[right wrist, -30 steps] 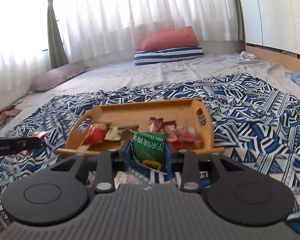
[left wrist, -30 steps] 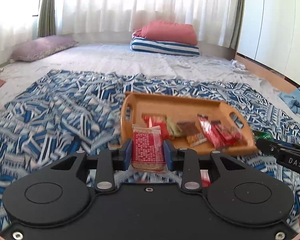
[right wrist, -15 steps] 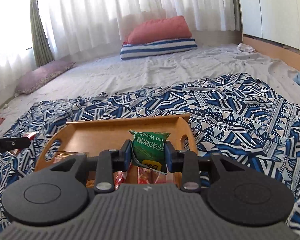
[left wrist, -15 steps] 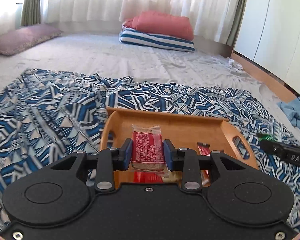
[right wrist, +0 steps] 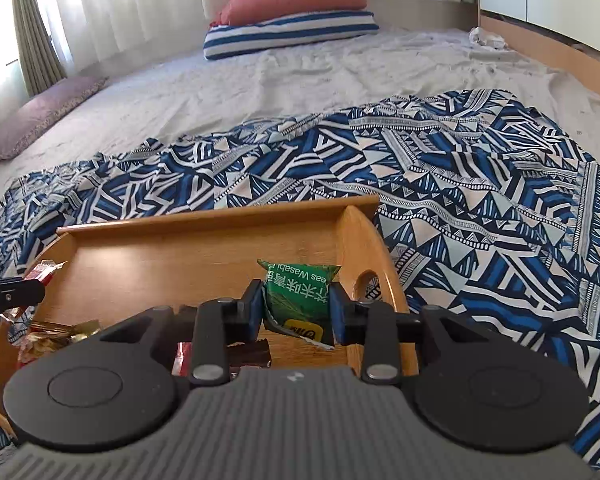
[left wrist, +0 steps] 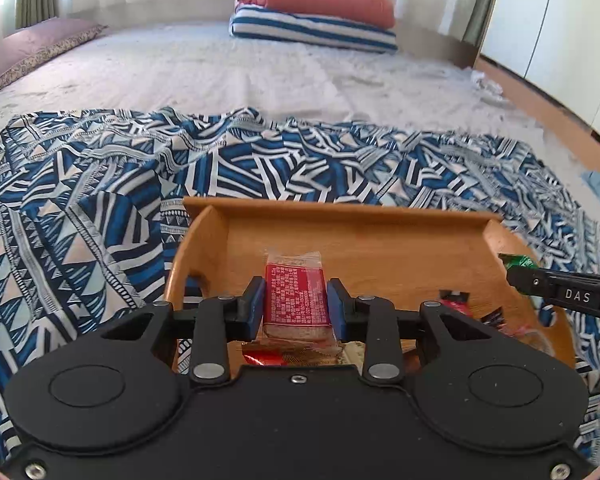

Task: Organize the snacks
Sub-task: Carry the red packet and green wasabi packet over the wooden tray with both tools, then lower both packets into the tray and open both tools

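Note:
My left gripper [left wrist: 295, 305] is shut on a red snack packet [left wrist: 295, 300] and holds it over the left part of a wooden tray [left wrist: 380, 216]. My right gripper [right wrist: 295, 307] is shut on a green wasabi-peas packet [right wrist: 298, 298] and holds it over the right part of the same tray [right wrist: 220, 220]. Several wrapped snacks [right wrist: 56, 332] lie in the tray, mostly hidden under the grippers. The right gripper's finger with the green packet shows at the right edge of the left wrist view [left wrist: 556, 286].
The tray rests on a blue and white patterned blanket [left wrist: 100, 208] spread on a grey bed sheet [left wrist: 220, 68]. A striped pillow with a red pillow on top [left wrist: 316, 20] lies at the far end, and a purple pillow [left wrist: 24, 52] at far left.
Both grippers have moved forward with their packets, from in front of the tray to above its inside. The tray now looks nearer and larger.

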